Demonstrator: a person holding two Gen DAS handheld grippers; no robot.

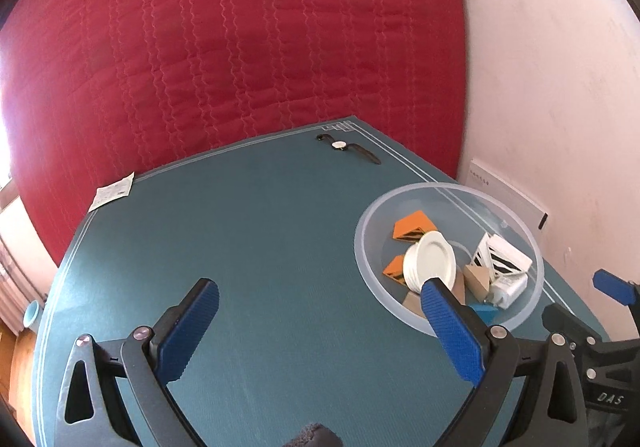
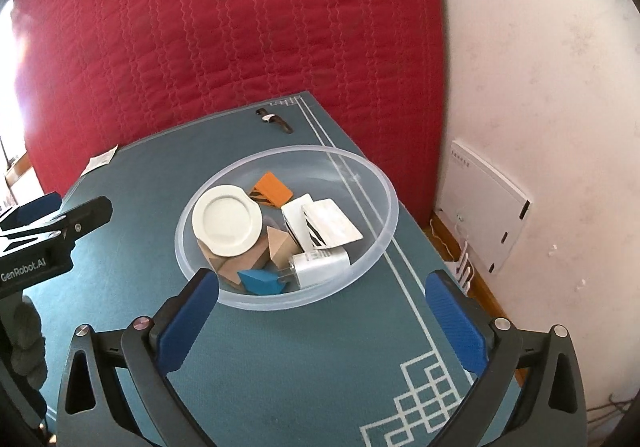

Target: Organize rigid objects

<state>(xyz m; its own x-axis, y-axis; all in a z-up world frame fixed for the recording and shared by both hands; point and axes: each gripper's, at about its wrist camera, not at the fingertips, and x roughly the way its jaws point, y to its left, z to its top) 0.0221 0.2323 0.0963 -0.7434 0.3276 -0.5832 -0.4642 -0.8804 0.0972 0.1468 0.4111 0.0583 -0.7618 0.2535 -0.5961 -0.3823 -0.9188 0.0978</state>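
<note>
Both grippers, left (image 1: 320, 323) and right (image 2: 322, 317), released and empty; small rigid pieces heaped in the clear plastic bowl (image 2: 384, 183). Black-strapped wristwatch (image 2: 274, 120) at twelve o'clock: a careless reach could topple the tilted white plate (image 2: 226, 219).

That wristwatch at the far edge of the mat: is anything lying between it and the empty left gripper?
Nothing visible. Bare green mat runs from the open left gripper to the wristwatch. The clear bowl of sorted items sits off to the right of that path.
</note>
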